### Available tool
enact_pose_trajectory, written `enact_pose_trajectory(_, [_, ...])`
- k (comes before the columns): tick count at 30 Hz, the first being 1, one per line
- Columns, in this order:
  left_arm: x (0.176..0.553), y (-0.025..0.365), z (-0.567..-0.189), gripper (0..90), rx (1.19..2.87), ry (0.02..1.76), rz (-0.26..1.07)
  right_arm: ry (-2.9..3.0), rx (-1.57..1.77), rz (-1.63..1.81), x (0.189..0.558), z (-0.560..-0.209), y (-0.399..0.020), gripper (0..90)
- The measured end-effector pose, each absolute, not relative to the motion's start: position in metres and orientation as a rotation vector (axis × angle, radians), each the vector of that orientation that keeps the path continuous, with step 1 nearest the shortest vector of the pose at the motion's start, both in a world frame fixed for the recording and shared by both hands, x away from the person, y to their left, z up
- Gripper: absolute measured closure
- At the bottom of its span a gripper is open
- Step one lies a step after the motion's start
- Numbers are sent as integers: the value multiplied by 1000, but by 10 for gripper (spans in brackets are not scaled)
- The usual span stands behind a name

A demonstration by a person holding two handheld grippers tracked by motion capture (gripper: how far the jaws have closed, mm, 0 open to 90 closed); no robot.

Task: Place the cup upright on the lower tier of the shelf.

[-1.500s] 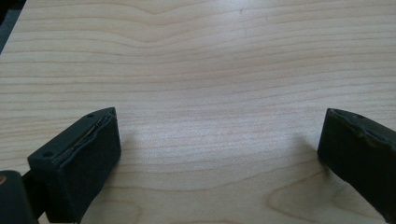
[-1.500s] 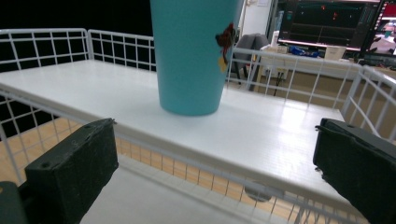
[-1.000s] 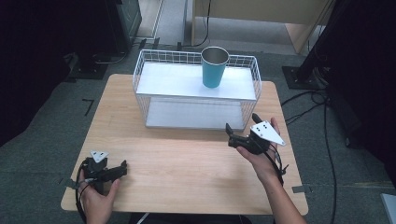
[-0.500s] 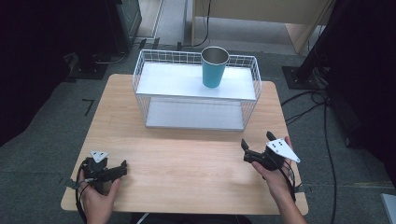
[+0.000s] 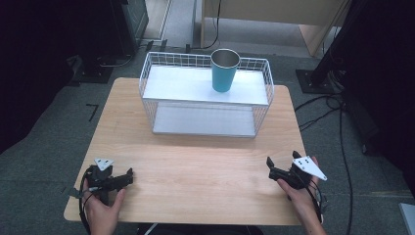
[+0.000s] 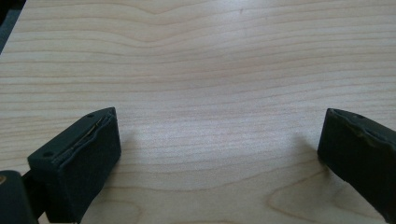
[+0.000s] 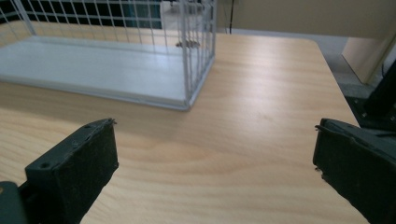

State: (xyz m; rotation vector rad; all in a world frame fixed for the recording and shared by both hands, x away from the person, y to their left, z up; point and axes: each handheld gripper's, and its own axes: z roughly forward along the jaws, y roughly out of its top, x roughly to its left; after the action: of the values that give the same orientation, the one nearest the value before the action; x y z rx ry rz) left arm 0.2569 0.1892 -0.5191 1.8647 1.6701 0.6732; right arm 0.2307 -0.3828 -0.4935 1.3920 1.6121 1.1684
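A teal cup [image 5: 224, 71] with a metal inside stands upright on the top shelf of a white wire rack [image 5: 205, 93] at the back of the wooden table [image 5: 195, 161]. My left gripper [image 5: 129, 176] rests near the front left corner, open, its jaws pointing right. In the left gripper view its jaws [image 6: 219, 140] stand wide apart over bare wood. My right gripper [image 5: 270, 169] sits near the front right edge, open and holding nothing. In the right gripper view the right gripper [image 7: 215, 154] faces the rack's lower shelf [image 7: 93, 70] and corner, well short of it.
The rack [image 7: 196, 51] spans the table's back half. Bare wood lies between the two grippers. Cables [image 5: 337, 112] trail on the floor to the right, and dark stands [image 5: 318, 73] sit beyond the table's far corners.
My right gripper has drawn back from the rack's front right corner toward the table's front right edge. The left gripper and the cup have stayed in place.
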Motion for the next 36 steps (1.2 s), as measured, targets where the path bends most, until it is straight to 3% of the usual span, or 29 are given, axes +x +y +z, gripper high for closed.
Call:
enact_pose_trajectory(14, [257, 189, -519, 0, 1865, 1670, 673, 1733, 1589, 981, 209, -521, -407, 5])
enact_pose_trajectory(36, [257, 189, -519, 0, 1864, 1670, 673, 1886, 1670, 812, 201, -527, -410, 0])
